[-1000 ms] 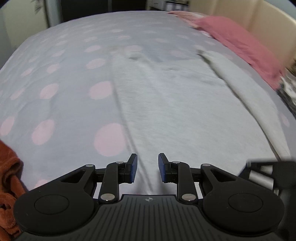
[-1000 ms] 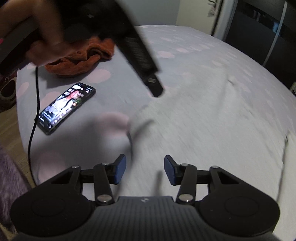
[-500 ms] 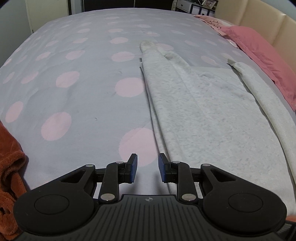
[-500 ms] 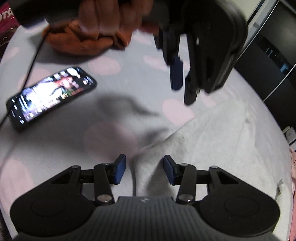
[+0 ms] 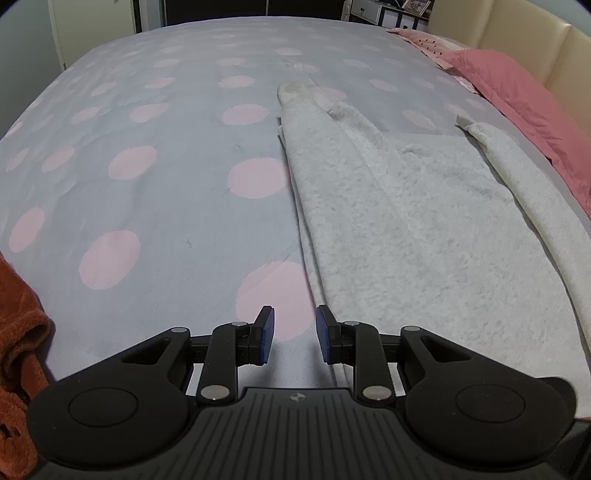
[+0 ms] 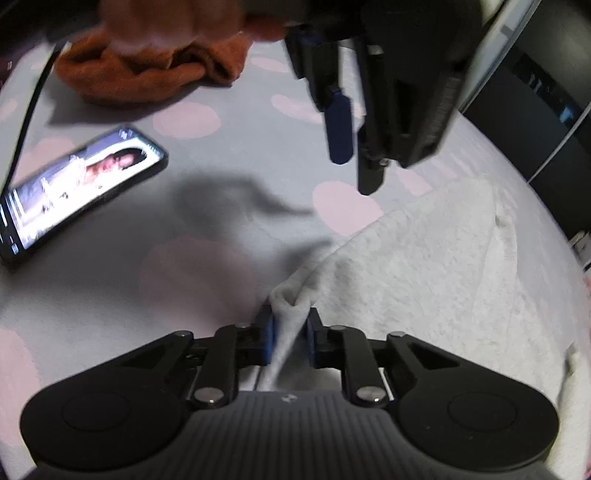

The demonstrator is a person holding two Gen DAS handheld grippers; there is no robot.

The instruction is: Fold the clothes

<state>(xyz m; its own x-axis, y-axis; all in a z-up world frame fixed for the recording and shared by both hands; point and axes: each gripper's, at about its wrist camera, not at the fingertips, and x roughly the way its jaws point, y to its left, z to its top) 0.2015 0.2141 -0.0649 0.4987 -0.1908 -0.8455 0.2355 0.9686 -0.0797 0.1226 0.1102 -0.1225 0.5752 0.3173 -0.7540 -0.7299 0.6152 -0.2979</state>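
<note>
A pale grey fleece garment (image 5: 424, 229) lies spread flat on a bed, over a grey bedspread (image 5: 147, 184) dotted with pink circles, one sleeve (image 5: 317, 122) stretched toward the far end of the mattress. The right gripper (image 6: 290, 326) has its blue-padded jaws pinched on a bunched corner of the garment (image 6: 291, 295) (the cloth stands up in a small fold between the pads, with the rest of the fleece fanning out to the right). The left gripper (image 5: 291, 334) hangs just above the bedspread beside the garment's near left edge, jaws spread and holding nothing; in the right wrist view it (image 6: 356, 147) appears from above, blurred, with part of a hand (image 6: 173, 22) at the top of the frame. A rust-orange towel (image 6: 147, 74) sits crumpled on the bed well apart from the grey fleece, and near it a phone (image 6: 81, 188) with its screen lit lies face up, a dark cable (image 6: 26, 122) running beside it. Pink pillows (image 5: 517, 110) rest against a cream padded headboard (image 5: 517, 40) on the right side.
</note>
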